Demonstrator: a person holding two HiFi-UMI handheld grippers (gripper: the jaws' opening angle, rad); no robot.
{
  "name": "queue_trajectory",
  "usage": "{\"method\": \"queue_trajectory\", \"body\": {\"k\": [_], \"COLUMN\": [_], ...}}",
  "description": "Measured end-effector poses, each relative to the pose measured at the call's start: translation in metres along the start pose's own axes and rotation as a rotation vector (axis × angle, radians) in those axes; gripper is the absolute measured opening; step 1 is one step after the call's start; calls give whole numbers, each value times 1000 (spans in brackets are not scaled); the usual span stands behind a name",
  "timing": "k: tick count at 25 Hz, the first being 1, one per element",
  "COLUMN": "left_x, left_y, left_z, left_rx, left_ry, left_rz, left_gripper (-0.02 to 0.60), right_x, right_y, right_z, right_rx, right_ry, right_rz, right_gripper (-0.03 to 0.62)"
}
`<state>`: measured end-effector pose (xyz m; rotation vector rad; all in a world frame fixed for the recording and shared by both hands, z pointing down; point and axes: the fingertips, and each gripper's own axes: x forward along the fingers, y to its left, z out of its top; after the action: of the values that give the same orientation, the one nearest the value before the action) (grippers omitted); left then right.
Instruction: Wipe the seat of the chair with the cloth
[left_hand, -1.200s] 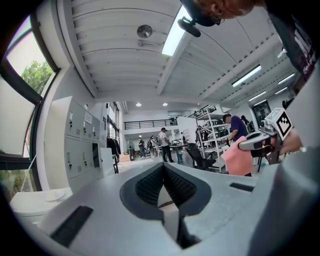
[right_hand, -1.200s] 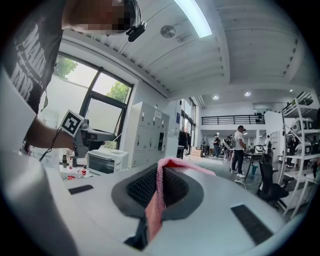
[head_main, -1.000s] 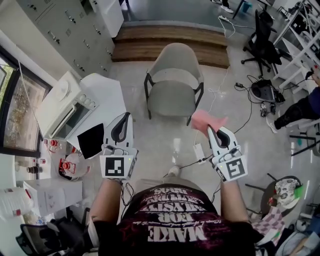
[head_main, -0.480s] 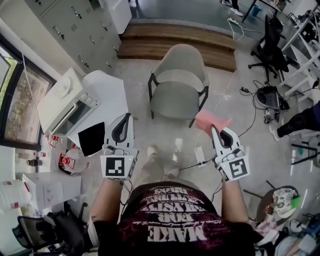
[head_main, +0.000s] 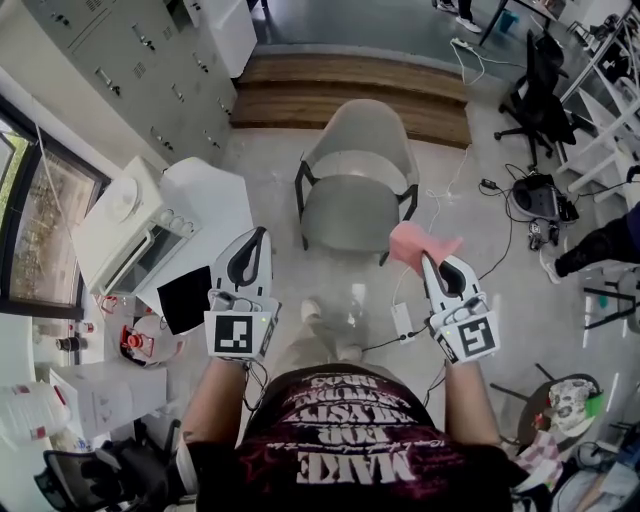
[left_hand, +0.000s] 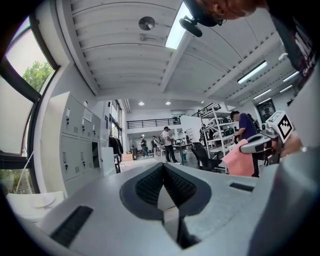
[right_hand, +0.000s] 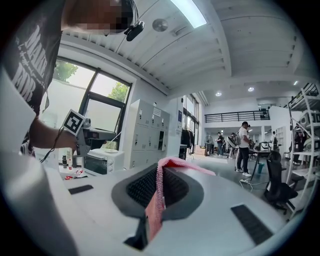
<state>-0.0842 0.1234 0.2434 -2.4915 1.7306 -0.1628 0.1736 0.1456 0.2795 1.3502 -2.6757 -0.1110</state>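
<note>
A grey chair (head_main: 355, 175) with a curved back and dark legs stands on the floor ahead of me, its seat (head_main: 350, 212) bare. My right gripper (head_main: 431, 260) is shut on a pink cloth (head_main: 415, 244), held in the air just right of the seat's front corner. In the right gripper view the cloth (right_hand: 159, 192) is pinched between the jaws and folds over the top. My left gripper (head_main: 255, 238) hovers left of the chair, jaws shut with nothing between them. Its own view points level across the room, where the pink cloth (left_hand: 238, 158) shows at the right.
A white table (head_main: 215, 205) at the left carries a toaster oven (head_main: 125, 225) and a black tablet (head_main: 183, 297). Grey lockers (head_main: 130, 70) line the wall. A wooden step (head_main: 350, 85) lies behind the chair. Cables and a power strip (head_main: 403, 321) lie on the floor, with office chairs (head_main: 535, 85) farther right.
I have stepped slightly toward the chair. Both grippers keep their hold and spacing; the cloth stays in the right gripper.
</note>
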Motion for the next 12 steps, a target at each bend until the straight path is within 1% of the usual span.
{"method": "queue_trajectory", "body": {"k": [9, 12], "left_x": [54, 70], "left_y": [27, 38], "left_z": [-6, -11], "left_rx": [11, 2], "left_ry": [-2, 3], "left_rz": [-42, -50], "left_gripper": [5, 5], "right_x": [50, 69], "right_y": [-21, -25], "right_z": [-1, -2], "right_rx": [2, 2], "right_ry": [8, 12], "right_rz": [-20, -28], "right_gripper": [9, 9]}}
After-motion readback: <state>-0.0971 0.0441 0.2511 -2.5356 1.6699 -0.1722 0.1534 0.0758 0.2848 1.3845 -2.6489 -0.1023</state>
